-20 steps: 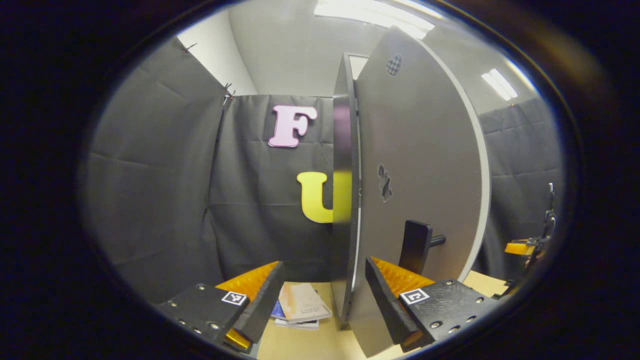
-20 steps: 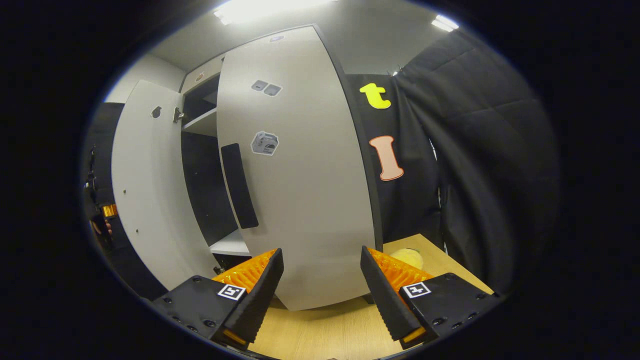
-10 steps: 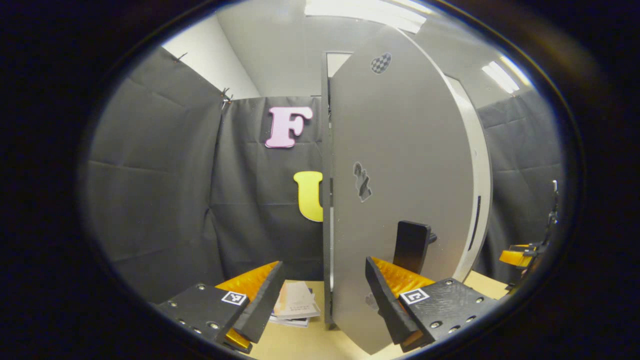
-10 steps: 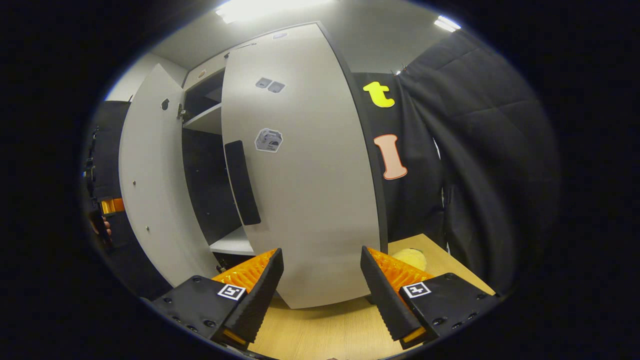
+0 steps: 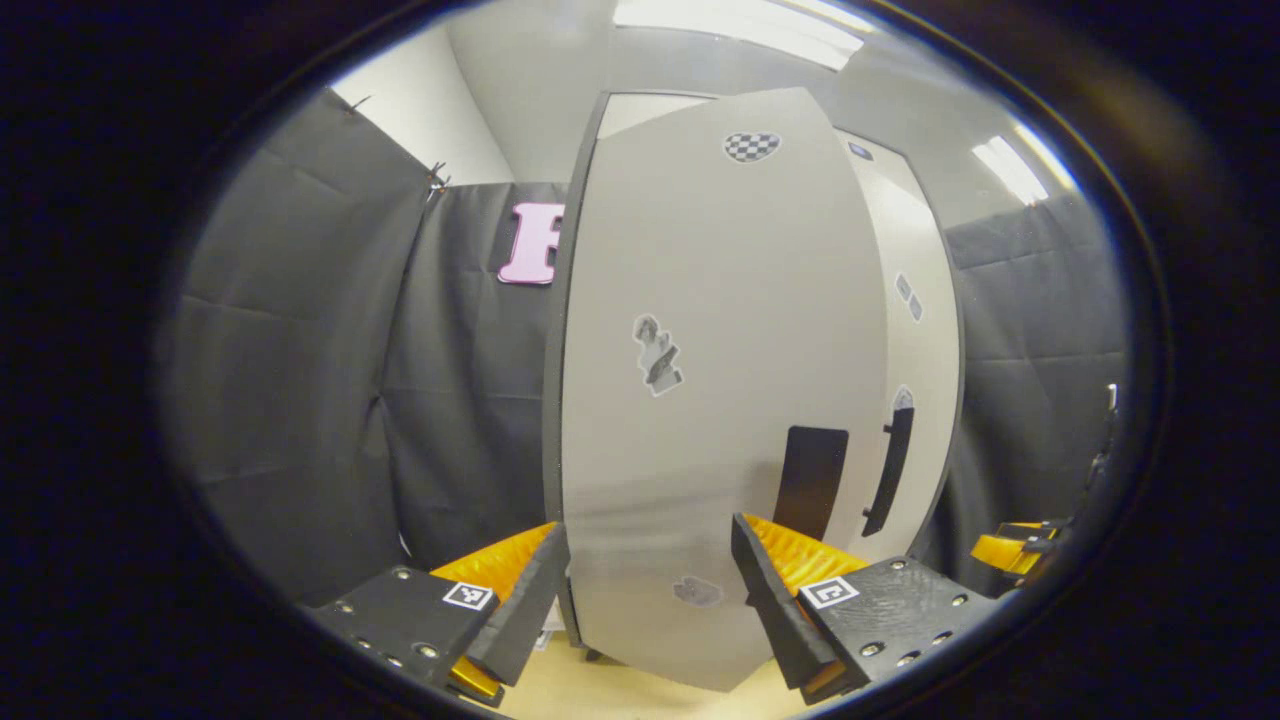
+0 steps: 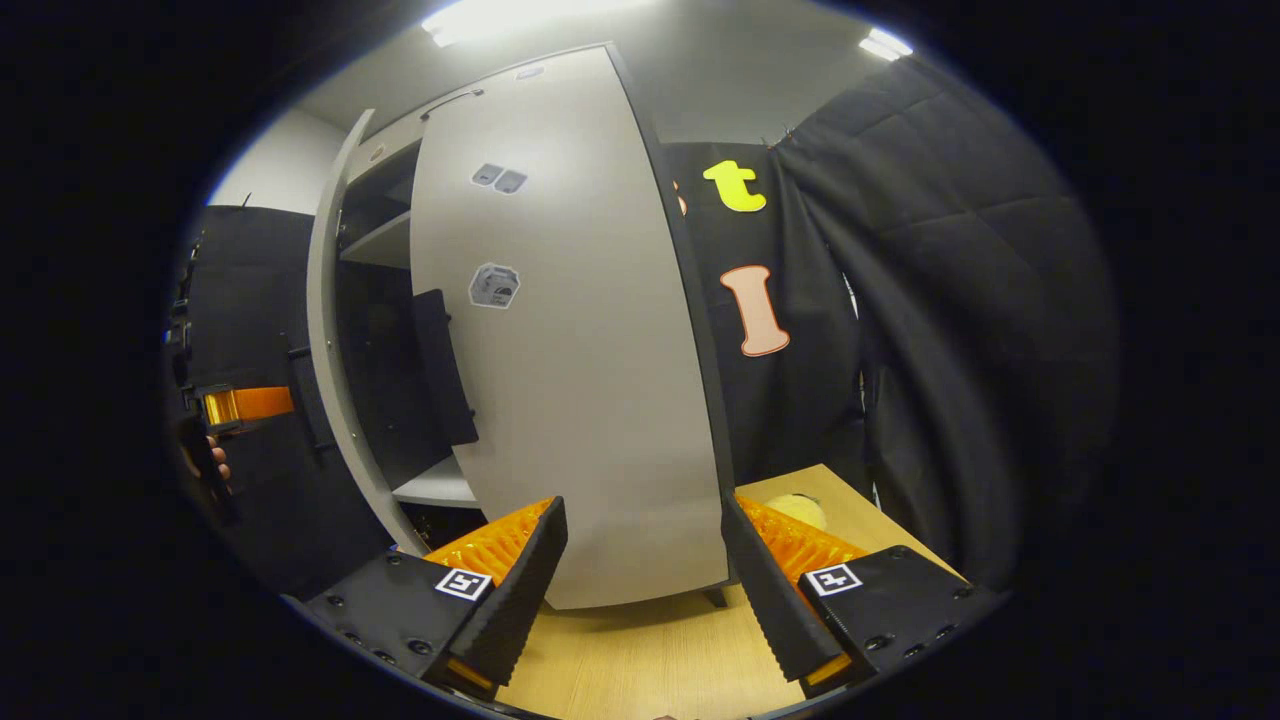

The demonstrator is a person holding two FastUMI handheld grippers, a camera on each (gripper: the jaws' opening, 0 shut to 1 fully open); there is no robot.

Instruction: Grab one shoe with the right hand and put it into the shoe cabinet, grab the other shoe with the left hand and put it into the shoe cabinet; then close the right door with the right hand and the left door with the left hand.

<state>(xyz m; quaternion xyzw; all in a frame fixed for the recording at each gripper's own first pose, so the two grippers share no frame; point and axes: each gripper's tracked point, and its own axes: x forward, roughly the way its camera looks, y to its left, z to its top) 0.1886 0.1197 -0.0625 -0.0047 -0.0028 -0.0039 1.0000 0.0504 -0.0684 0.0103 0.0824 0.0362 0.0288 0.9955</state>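
Observation:
The grey shoe cabinet's left door (image 5: 700, 400) faces me in the left gripper view, swung almost shut, its black handle (image 5: 810, 480) near its right edge. My left gripper (image 5: 650, 590) is open, close in front of the door's lower part. Beside it is the right door (image 5: 910, 330) with its own black handle (image 5: 892, 470). In the right gripper view the right door (image 6: 580, 380) stands partly open, handle (image 6: 445, 365) on its left edge. My right gripper (image 6: 645, 580) is open just before its lower edge. The left door (image 6: 330, 330) appears edge-on, with a dark gap and a white shelf (image 6: 435, 488) between the doors.
The cabinet stands on a light wooden tabletop (image 6: 650, 660). A yellow soft object (image 6: 795, 507) lies on the table right of the cabinet. The left gripper (image 6: 240, 405), held by a hand, shows at the far left. The right gripper (image 5: 1010, 548) shows at the far right.
The left door has swung from edge-on to nearly shut, hiding the booklets behind it. The left gripper followed it. The right door turned slightly further toward closed.

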